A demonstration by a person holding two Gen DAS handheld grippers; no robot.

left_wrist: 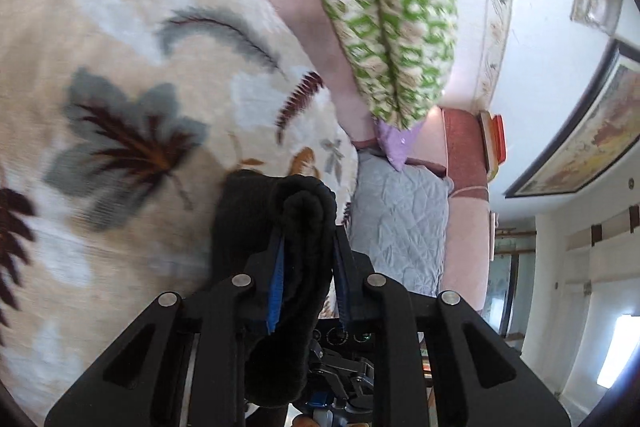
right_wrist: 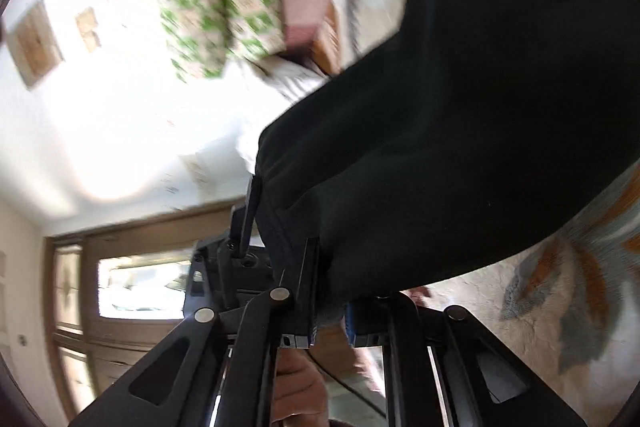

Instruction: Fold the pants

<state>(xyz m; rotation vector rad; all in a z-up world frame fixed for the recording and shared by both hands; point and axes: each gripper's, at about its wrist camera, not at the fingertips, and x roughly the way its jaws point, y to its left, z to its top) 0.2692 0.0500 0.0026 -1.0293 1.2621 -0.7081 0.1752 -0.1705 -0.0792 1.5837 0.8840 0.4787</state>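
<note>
The black pants [left_wrist: 276, 227] are bunched between the fingers of my left gripper [left_wrist: 308, 247], which is shut on a thick fold of them above the leaf-patterned bedspread [left_wrist: 120, 107]. In the right wrist view the black pants [right_wrist: 460, 127] fill most of the frame and hang in the air. My right gripper [right_wrist: 332, 307] is shut on their edge; its fingertips are hidden under the cloth. Both views are tilted and blurred.
A green patterned pillow [left_wrist: 384, 7] and a lilac pillow [left_wrist: 396, 143] lie at the head of the bed, with a grey quilted cover [left_wrist: 400, 227] beside them. A wooden door with glass panes [right_wrist: 132, 287] shows behind the right gripper.
</note>
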